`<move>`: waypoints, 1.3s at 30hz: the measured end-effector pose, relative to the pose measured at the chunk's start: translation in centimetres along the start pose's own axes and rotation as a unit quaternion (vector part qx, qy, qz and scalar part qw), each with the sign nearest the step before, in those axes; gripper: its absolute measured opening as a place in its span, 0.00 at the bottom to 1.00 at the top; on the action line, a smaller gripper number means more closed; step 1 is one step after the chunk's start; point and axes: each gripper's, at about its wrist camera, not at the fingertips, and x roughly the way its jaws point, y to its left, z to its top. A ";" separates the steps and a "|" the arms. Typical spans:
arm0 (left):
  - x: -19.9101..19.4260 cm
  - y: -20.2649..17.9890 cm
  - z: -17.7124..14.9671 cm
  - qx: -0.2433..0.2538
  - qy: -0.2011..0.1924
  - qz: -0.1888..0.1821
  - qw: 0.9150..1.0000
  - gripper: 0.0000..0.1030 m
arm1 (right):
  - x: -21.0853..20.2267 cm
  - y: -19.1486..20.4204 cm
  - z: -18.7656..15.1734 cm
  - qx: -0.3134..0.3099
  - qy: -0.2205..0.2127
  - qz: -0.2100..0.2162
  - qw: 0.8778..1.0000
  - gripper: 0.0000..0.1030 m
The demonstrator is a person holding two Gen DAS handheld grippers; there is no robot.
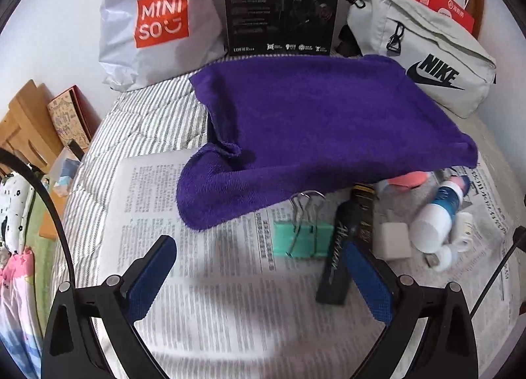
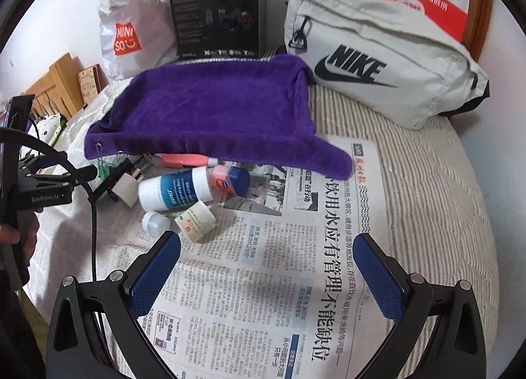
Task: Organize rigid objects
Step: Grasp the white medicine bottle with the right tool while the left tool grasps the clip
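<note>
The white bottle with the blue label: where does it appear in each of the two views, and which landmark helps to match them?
Left wrist view: the white bottle lies at the right edge, on the newspaper, below the towel's right corner.
Right wrist view: the bottle lies left of centre, just under the towel's front edge.
Shared landmark: the purple towel.

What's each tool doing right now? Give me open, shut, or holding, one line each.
Left tool: open, holding nothing, above the newspaper.
Right tool: open, holding nothing.
</note>
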 end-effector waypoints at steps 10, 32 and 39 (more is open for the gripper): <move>2.6 0.2 0.7 -0.001 0.015 -0.026 1.000 0.94 | 3.5 -0.4 0.7 0.014 0.041 0.018 0.999 1.00; 2.0 -0.5 -0.8 0.026 -0.016 -0.036 0.999 0.39 | 5.3 -1.3 0.6 0.031 0.027 0.097 0.994 0.95; 1.9 -0.4 -1.0 0.030 -0.021 -0.040 0.999 0.39 | 5.5 2.5 -0.3 -0.060 0.000 0.104 0.993 0.88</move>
